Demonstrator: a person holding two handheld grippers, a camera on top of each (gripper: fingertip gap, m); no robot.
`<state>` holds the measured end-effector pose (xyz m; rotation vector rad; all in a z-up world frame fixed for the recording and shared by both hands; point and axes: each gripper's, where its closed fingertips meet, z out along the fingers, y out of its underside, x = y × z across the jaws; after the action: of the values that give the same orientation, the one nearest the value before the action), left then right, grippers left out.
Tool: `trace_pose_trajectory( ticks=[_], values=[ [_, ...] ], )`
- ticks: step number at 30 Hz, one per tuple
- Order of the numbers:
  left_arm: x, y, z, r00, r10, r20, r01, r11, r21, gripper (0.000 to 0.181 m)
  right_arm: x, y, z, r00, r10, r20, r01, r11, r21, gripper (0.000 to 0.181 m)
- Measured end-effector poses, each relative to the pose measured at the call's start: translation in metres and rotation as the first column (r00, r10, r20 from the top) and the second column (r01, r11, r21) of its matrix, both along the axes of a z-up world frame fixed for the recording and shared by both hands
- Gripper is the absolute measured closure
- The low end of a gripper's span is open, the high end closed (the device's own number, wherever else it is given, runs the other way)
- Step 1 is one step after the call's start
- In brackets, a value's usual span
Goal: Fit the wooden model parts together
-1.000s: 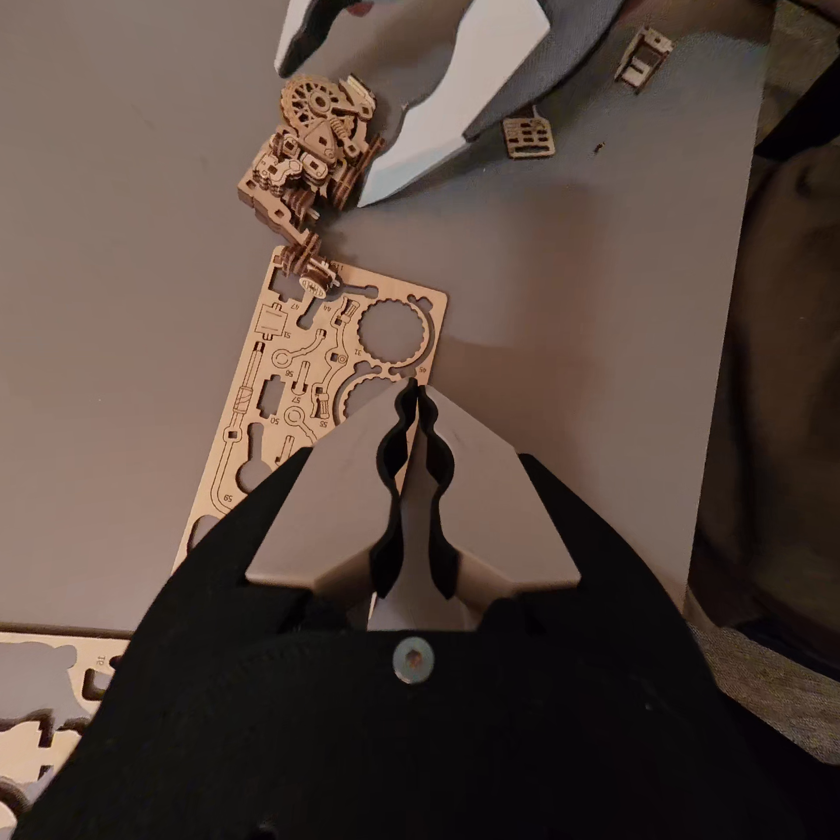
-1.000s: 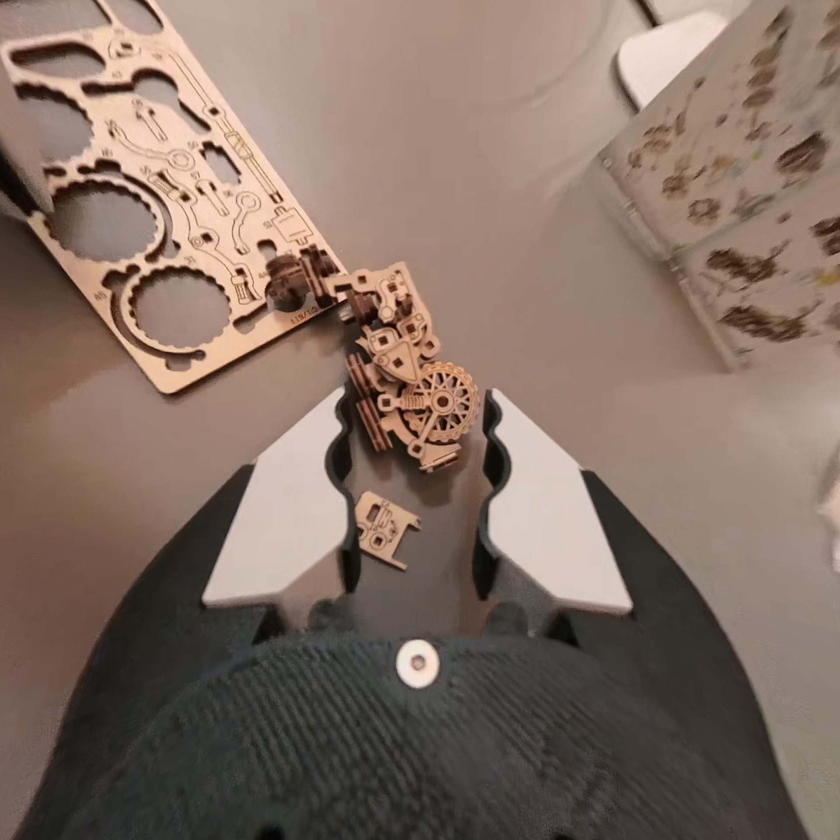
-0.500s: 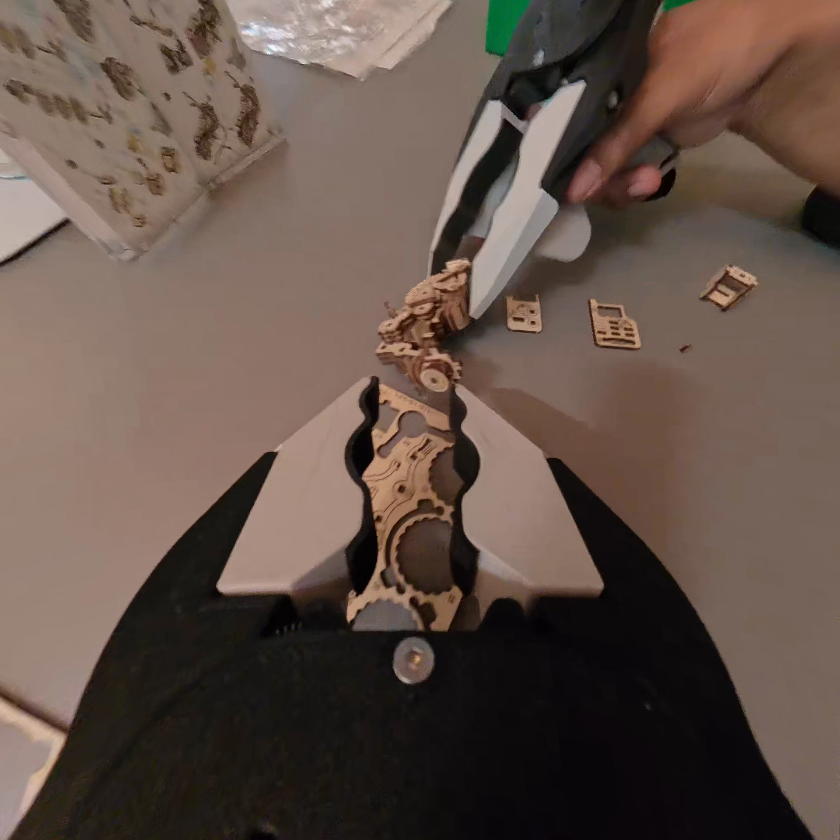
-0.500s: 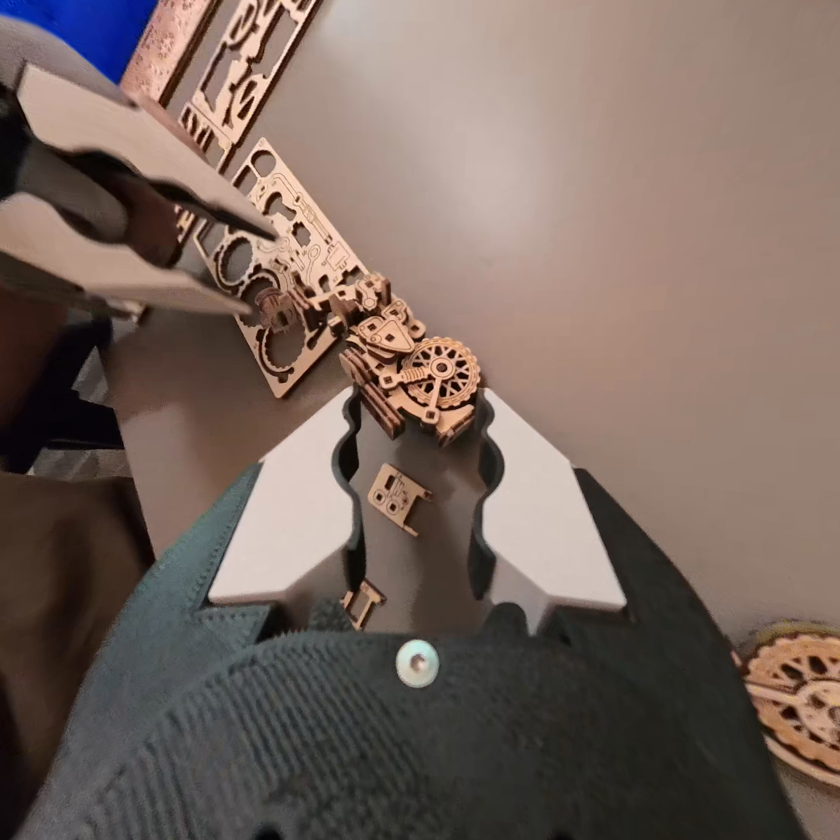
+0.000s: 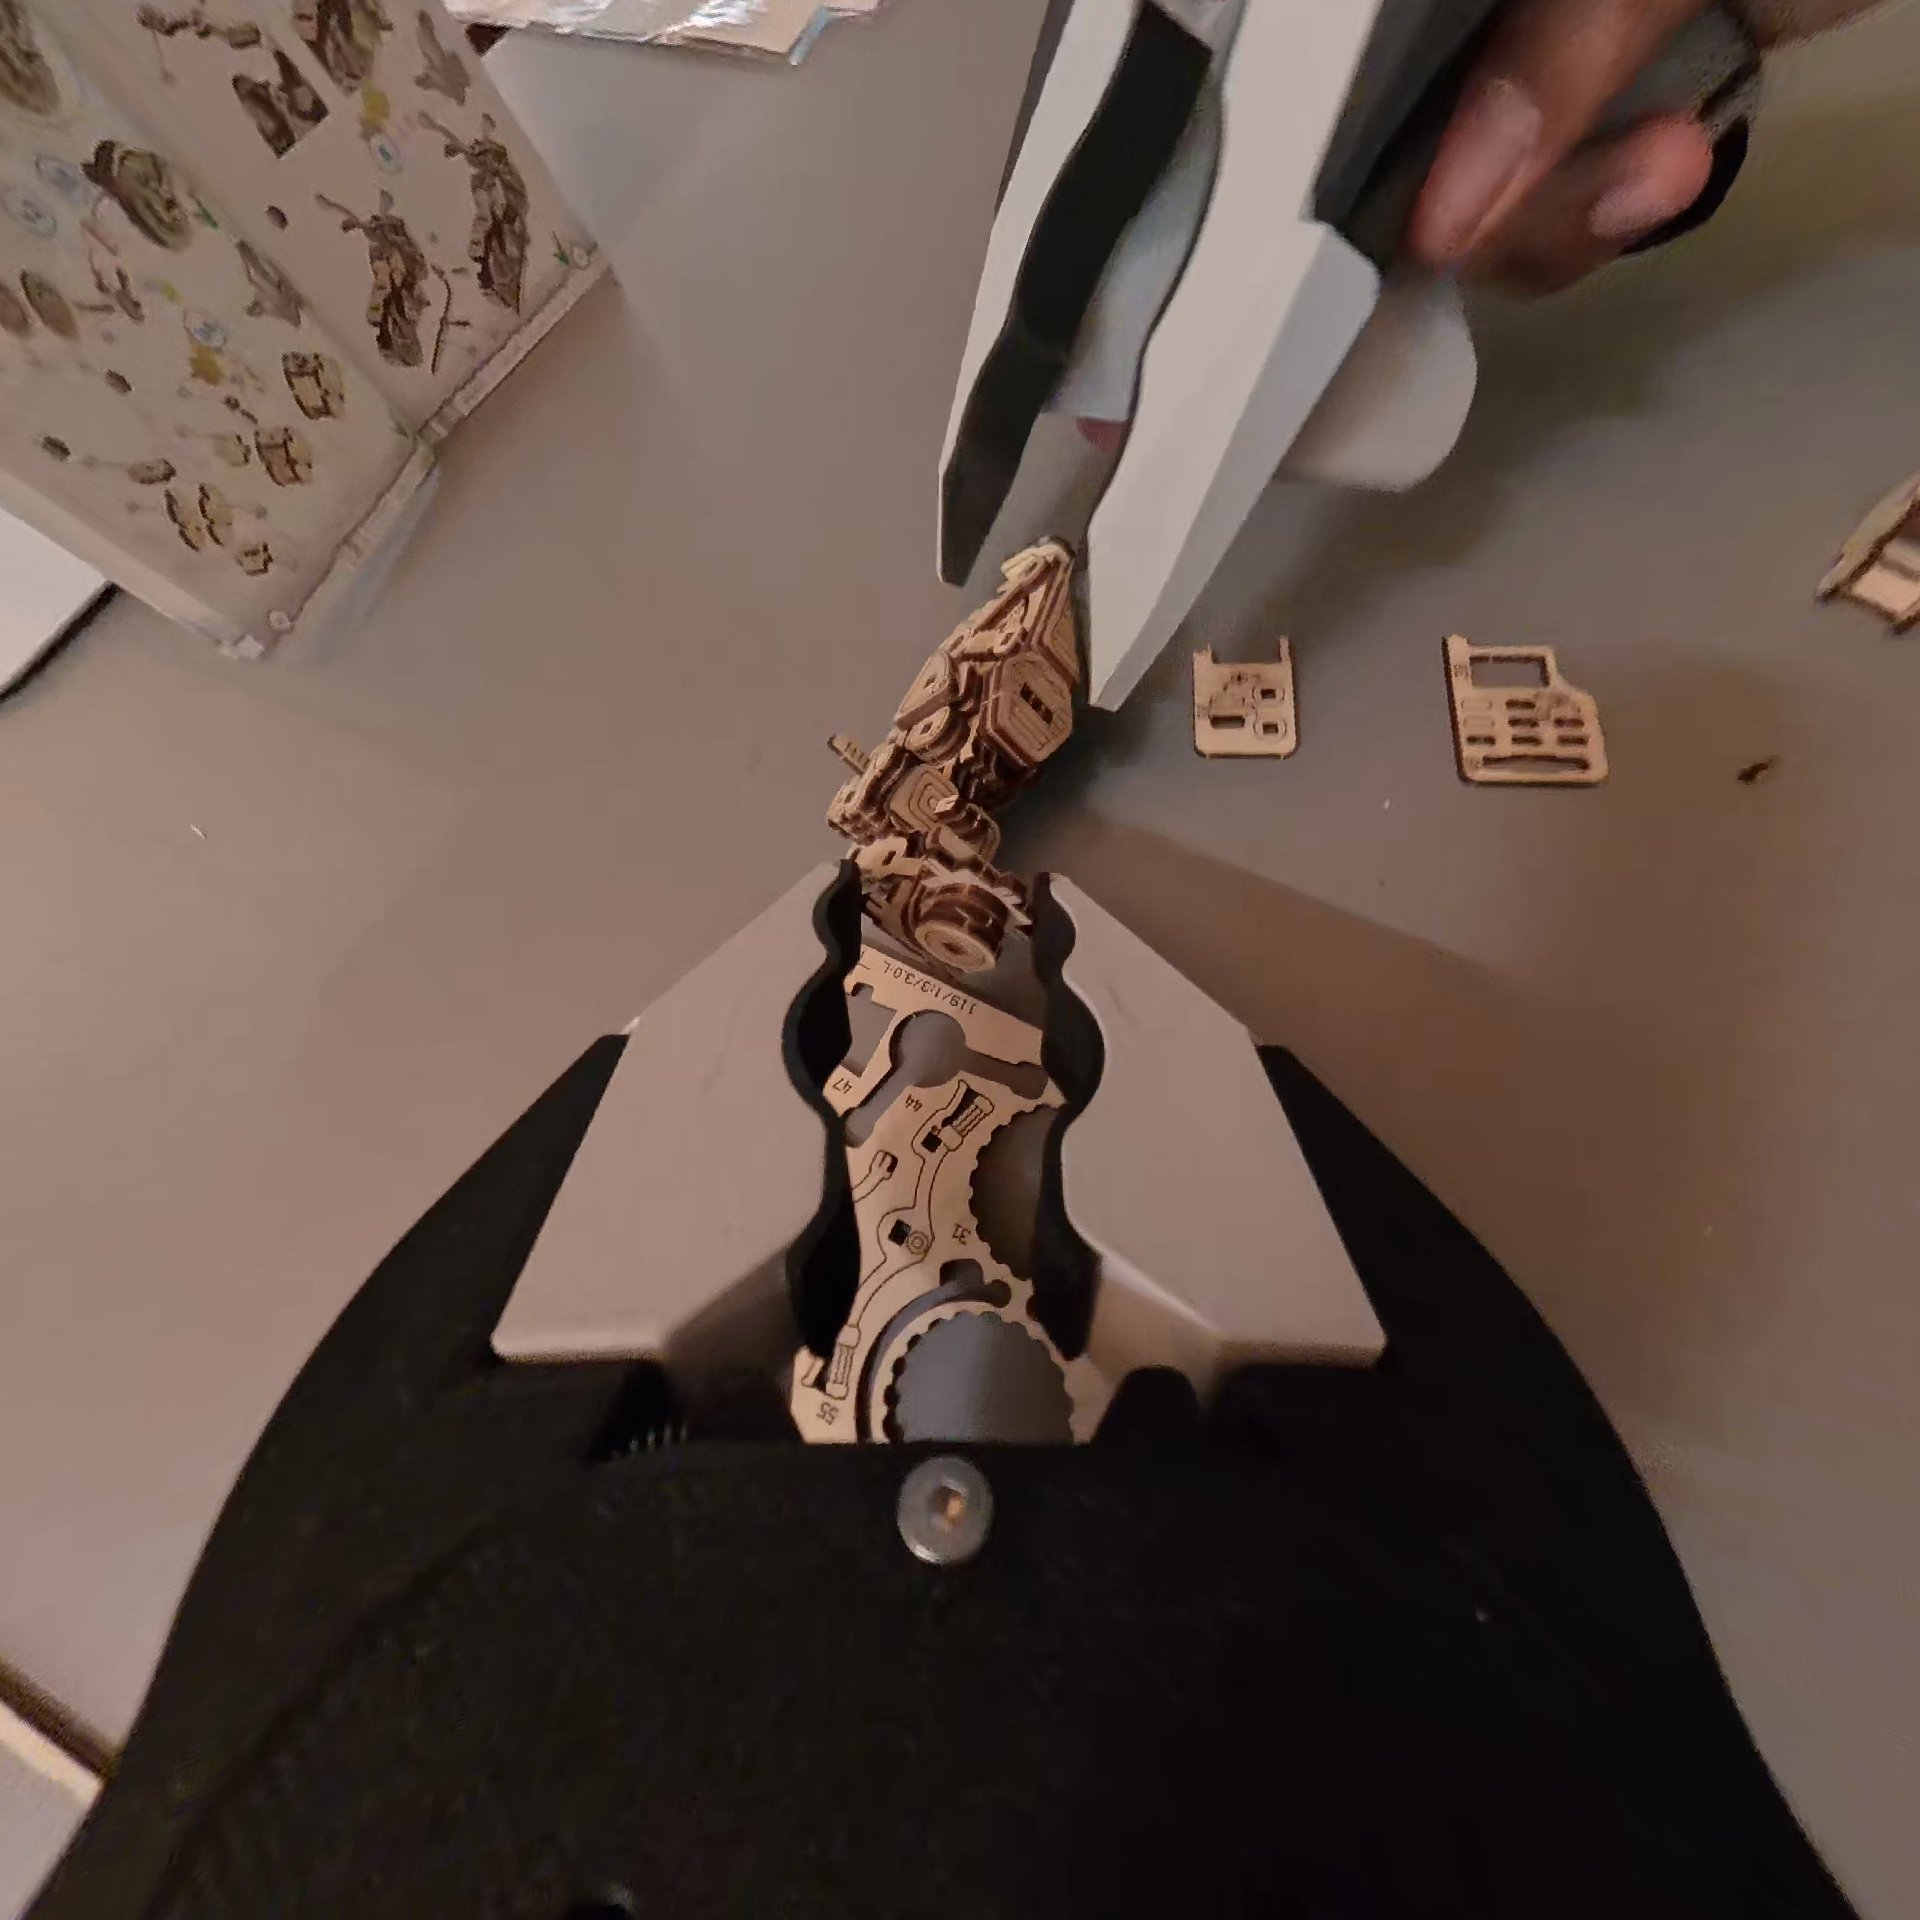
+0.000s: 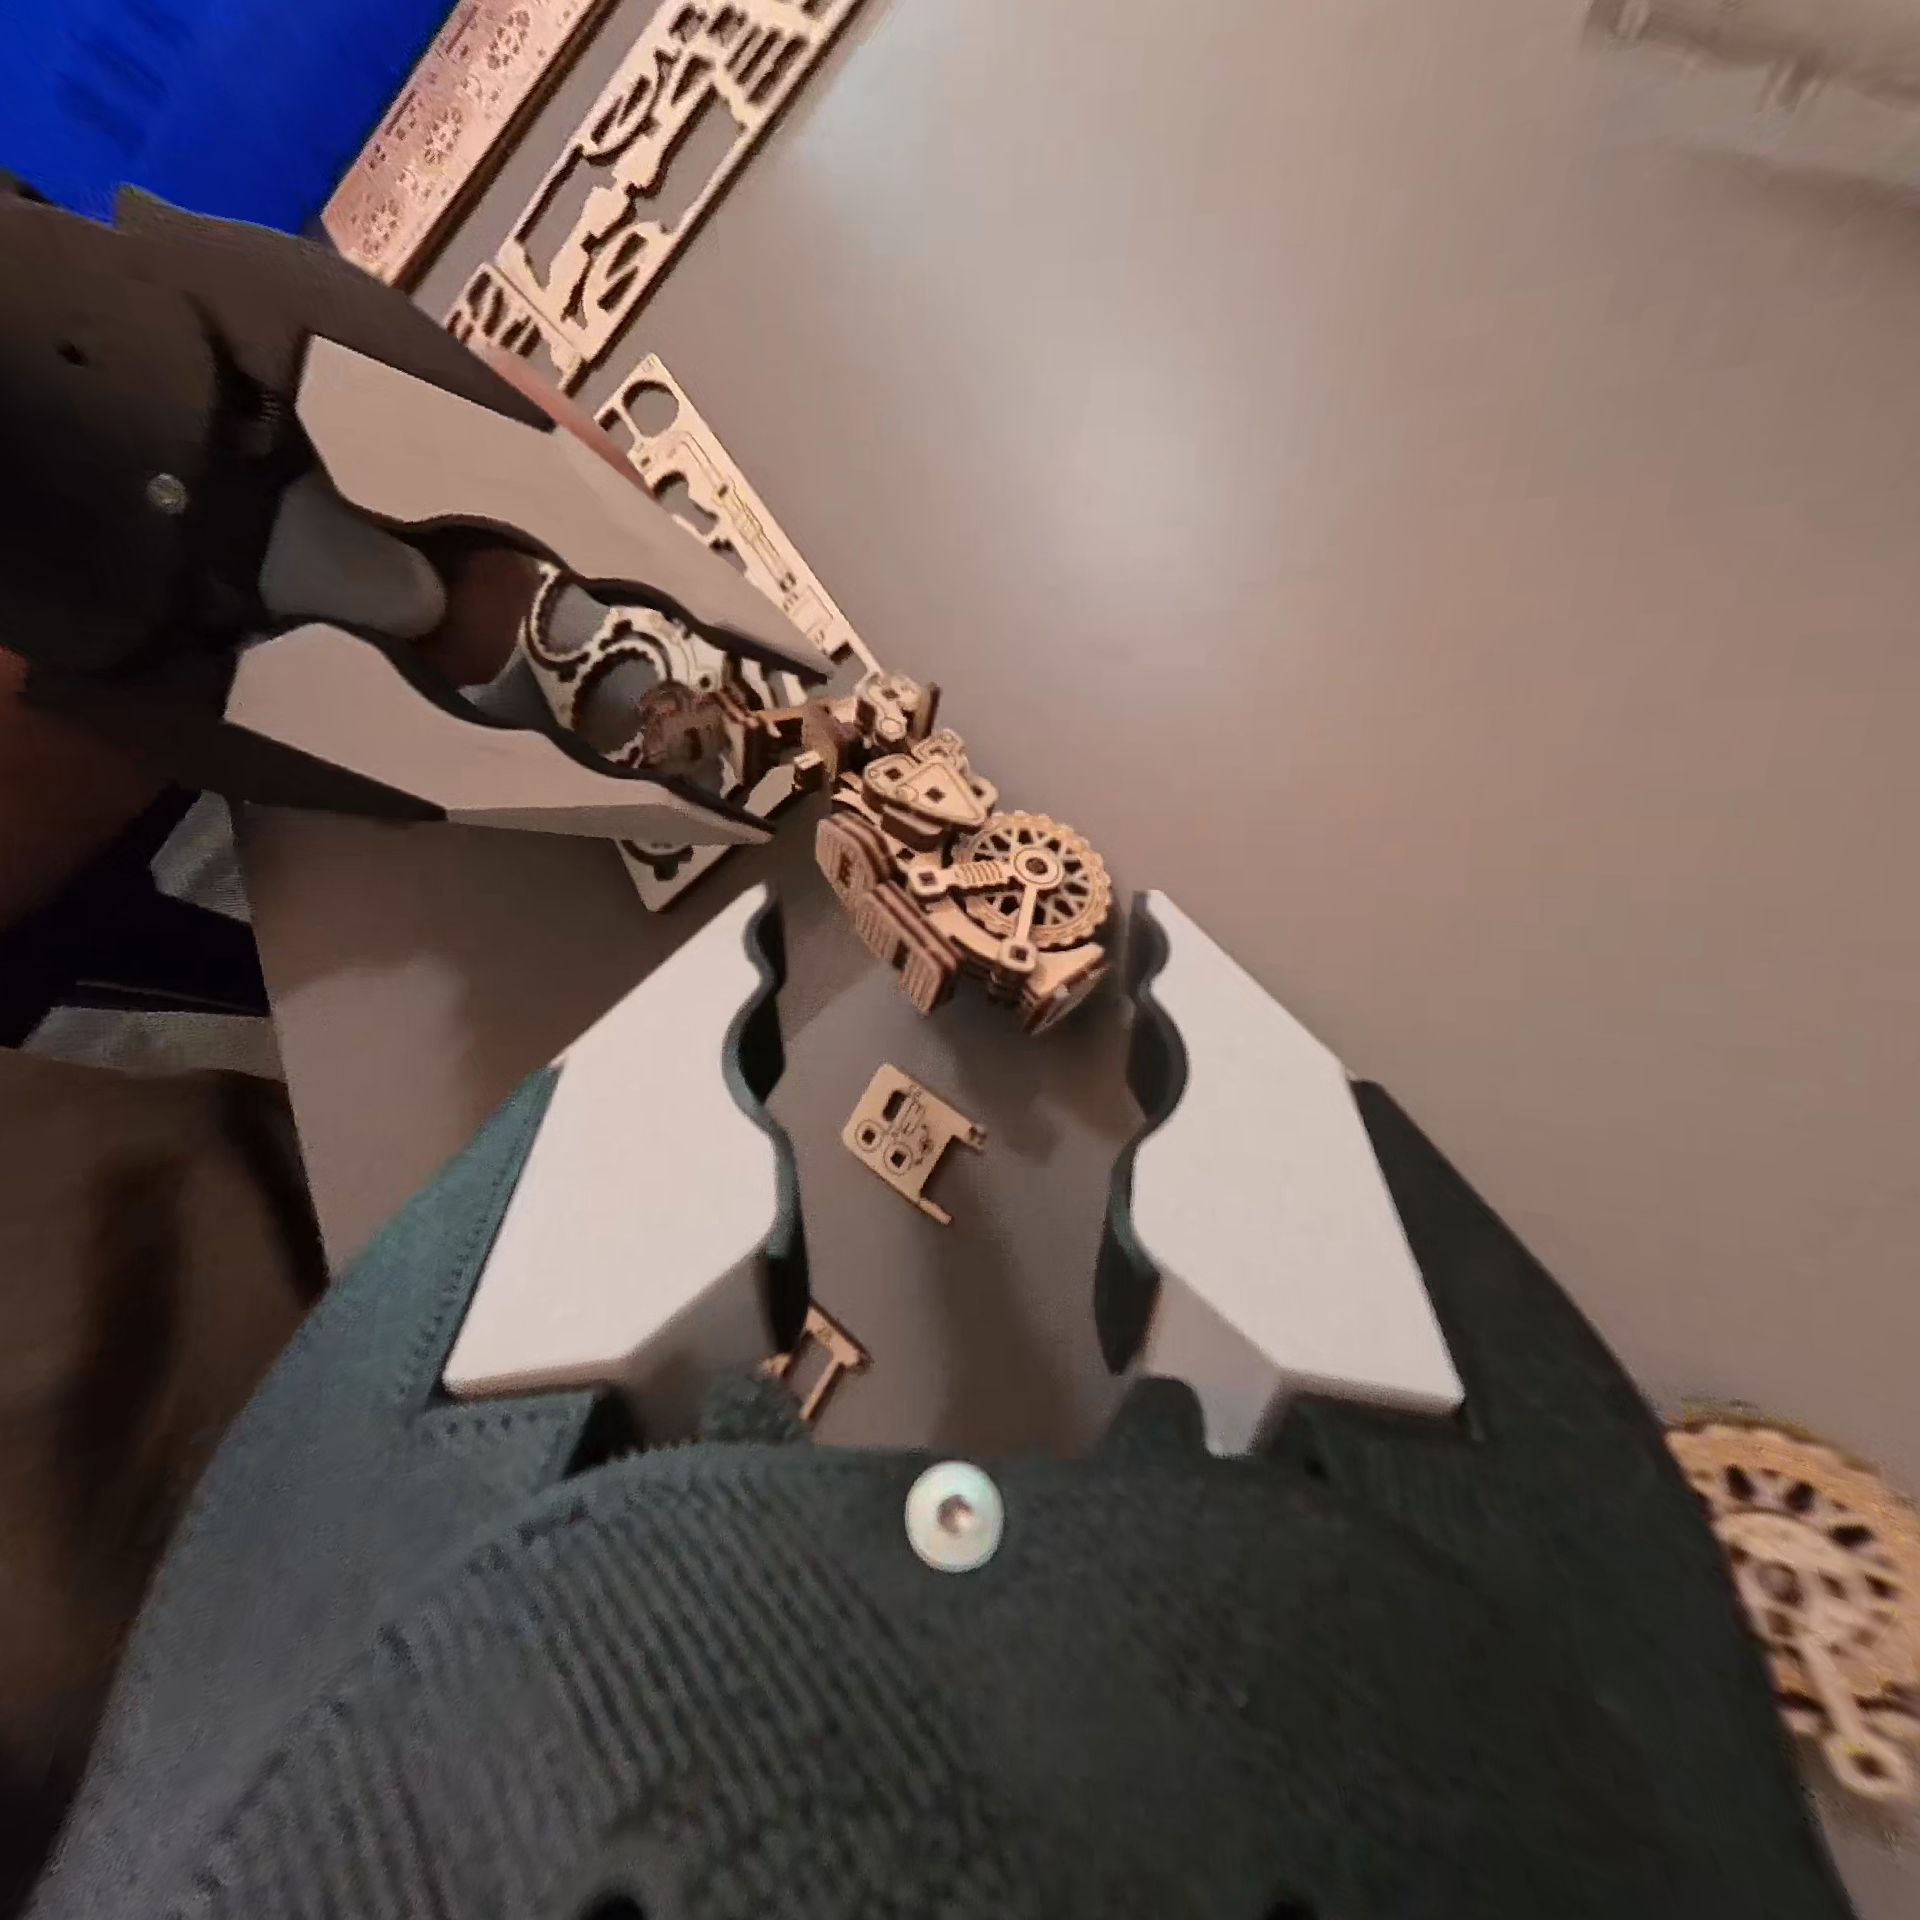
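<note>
A partly built wooden model (image 5: 971, 717) lies on the grey table, its big gear wheel (image 6: 1029, 883) toward my right gripper. My right gripper (image 6: 956, 904) is open, its fingertips on either side of the gear end; it also shows in the left wrist view (image 5: 1039, 613). My left gripper (image 5: 943, 883) is open low over a laser-cut wooden sheet (image 5: 935, 1143). A small round part (image 5: 951, 925) at the model's near end sits between its tips. The left gripper also shows in the right wrist view (image 6: 795, 748). A small flat cut-out (image 6: 904, 1138) lies between my right fingers.
A patterned box (image 5: 260, 312) stands at the back left. Loose flat wooden pieces (image 5: 1244, 696) (image 5: 1522, 717) (image 5: 1881, 571) lie right of the model. More cut-out sheets (image 6: 644, 177) lie farther off, and another gear assembly (image 6: 1808, 1621) lies near my right gripper. The table edge (image 6: 270, 987) is close. My right fingertips sit around 5 centimeters from my left ones. About 6 centimeters separates my right fingertips from the small flat cut-out (image 6: 904, 1138). My left wrist view (image 5: 1250, 697) looks at it from another angle.
My left gripper went from shut to open and swung over the sheet to the model's small round part. My right gripper closed in on the model's gear end.
</note>
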<state>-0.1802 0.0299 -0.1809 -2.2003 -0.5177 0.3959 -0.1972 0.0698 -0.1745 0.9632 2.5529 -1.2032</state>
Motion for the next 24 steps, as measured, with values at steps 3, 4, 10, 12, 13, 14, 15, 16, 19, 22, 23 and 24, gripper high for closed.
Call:
trace_pose_trajectory(
  ticks=[3, 4, 10, 12, 13, 14, 15, 16, 19, 22, 23, 24],
  values=[
    [-0.007, -0.002, 0.005, 0.992, 0.08, 0.097, -0.087, 0.993, 0.074, 0.15, -0.01, 0.003, 0.021, 0.974, 0.027, -0.223, -0.019, 0.999, 0.038, 0.117],
    [-0.01, -0.002, 0.008, 0.986, 0.102, 0.135, -0.116, 0.987, 0.107, 0.15, -0.011, 0.005, 0.027, 0.953, 0.05, -0.297, -0.033, 0.998, 0.062, 0.117],
    [-0.033, 0.003, 0.028, 0.875, 0.094, 0.476, -0.275, 0.904, 0.327, 0.15, -0.02, 0.018, 0.029, 0.863, 0.114, -0.492, -0.001, 0.975, 0.223, 0.122],
    [-0.04, 0.007, 0.032, 0.83, 0.045, 0.556, -0.292, 0.884, 0.365, 0.149, -0.022, 0.017, 0.026, 0.878, 0.1, -0.469, -0.002, 0.979, 0.204, 0.122],
    [-0.044, 0.007, 0.029, 0.818, 0.043, 0.573, -0.297, 0.885, 0.358, 0.148, -0.022, 0.017, 0.024, 0.884, 0.095, -0.458, -0.003, 0.981, 0.196, 0.122],
    [-0.046, 0.006, 0.024, 0.813, 0.054, 0.579, -0.296, 0.896, 0.332, 0.146, -0.023, 0.018, 0.022, 0.888, 0.091, -0.451, -0.001, 0.981, 0.195, 0.122],
    [-0.048, 0.004, 0.017, 0.814, 0.074, 0.577, -0.294, 0.908, 0.298, 0.145, -0.024, 0.019, 0.02, 0.889, 0.088, -0.449, 0.002, 0.98, 0.198, 0.122],
    [-0.05, 0.002, 0.012, 0.818, 0.094, 0.567, -0.294, 0.916, 0.273, 0.146, -0.025, 0.019, 0.018, 0.89, 0.089, -0.448, 0.003, 0.98, 0.199, 0.123],
    [-0.051, 0.005, 0.011, 0.824, 0.093, 0.559, -0.293, 0.914, 0.28, 0.148, -0.02, 0.014, 0.012, 0.899, 0.11, -0.424, -0.03, 0.981, 0.19, 0.123],
    [-0.05, 0.004, 0.013, 0.831, 0.085, 0.55, -0.286, 0.913, 0.291, 0.145, -0.008, 0.002, 0.014, 0.876, 0.177, -0.449, -0.101, 0.977, 0.189, 0.122],
    [-0.05, 0.003, 0.015, 0.835, 0.081, 0.544, -0.284, 0.911, 0.299, 0.145, -0.001, -0.003, 0.018, 0.854, 0.204, -0.479, -0.131, 0.975, 0.181, 0.122],
    [-0.049, 0.001, 0.017, 0.835, 0.079, 0.544, -0.286, 0.908, 0.308, 0.144, 0.005, -0.007, 0.021, 0.829, 0.224, -0.513, -0.149, 0.972, 0.184, 0.124]
  ],
)
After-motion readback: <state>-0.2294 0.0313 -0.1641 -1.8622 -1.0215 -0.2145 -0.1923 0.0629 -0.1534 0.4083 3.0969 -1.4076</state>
